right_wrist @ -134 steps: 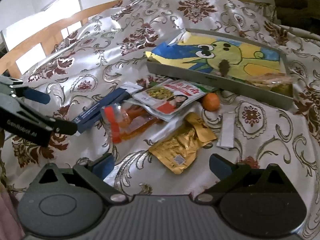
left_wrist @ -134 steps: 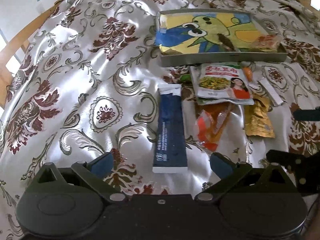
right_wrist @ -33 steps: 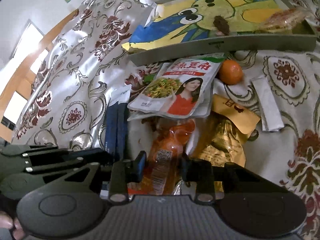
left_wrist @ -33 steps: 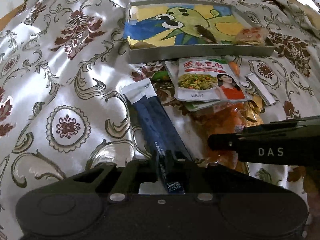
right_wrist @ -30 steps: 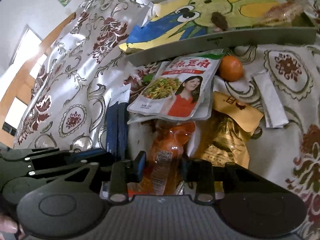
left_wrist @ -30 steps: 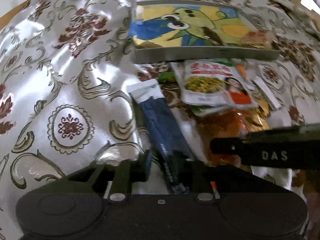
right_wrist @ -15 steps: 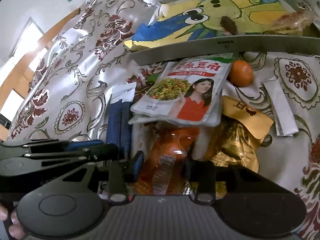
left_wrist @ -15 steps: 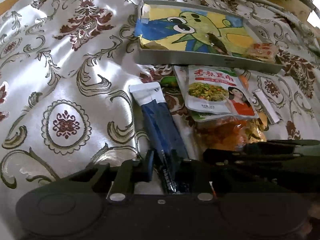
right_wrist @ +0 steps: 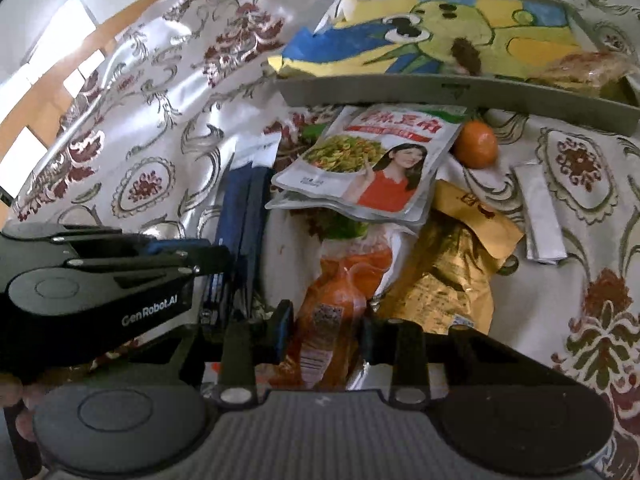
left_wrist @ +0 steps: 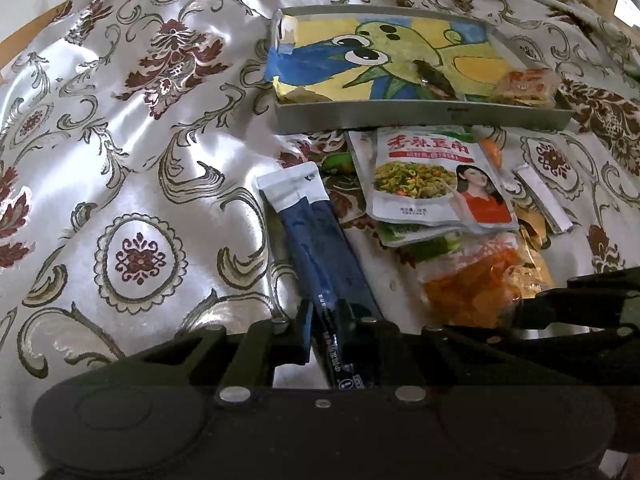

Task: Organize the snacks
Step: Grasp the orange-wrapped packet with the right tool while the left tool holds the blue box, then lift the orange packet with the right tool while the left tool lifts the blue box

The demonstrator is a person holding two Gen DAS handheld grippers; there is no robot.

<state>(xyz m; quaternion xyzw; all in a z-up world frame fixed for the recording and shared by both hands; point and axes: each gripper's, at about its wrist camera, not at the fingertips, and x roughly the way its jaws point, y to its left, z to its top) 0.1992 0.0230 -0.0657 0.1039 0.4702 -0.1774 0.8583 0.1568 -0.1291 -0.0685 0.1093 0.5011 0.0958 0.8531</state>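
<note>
A long dark-blue packet [left_wrist: 316,248] with a white end lies on the patterned cloth. My left gripper [left_wrist: 326,320] is closing on its near end, and the pads pinch the packet, which stands on edge there. Just to its right, my right gripper [right_wrist: 326,320] is shut on the near end of a clear bag of orange snacks [right_wrist: 344,280]. The two grippers sit side by side, nearly touching. A grey tray [left_wrist: 400,114] lined with a cartoon drawing stands beyond the pile.
Heaped by the orange bag are a white pouch showing a woman [left_wrist: 432,176], a gold pouch [right_wrist: 452,264], a tangerine [right_wrist: 476,144] and a silver stick sachet [right_wrist: 540,216]. A cracker packet [left_wrist: 524,84] lies in the tray's right end.
Both grippers, open above the cloth several seconds ago, have come down onto the packets. In the last second the left jaws narrowed on the blue packet; the right kept its grip and rolled slightly.
</note>
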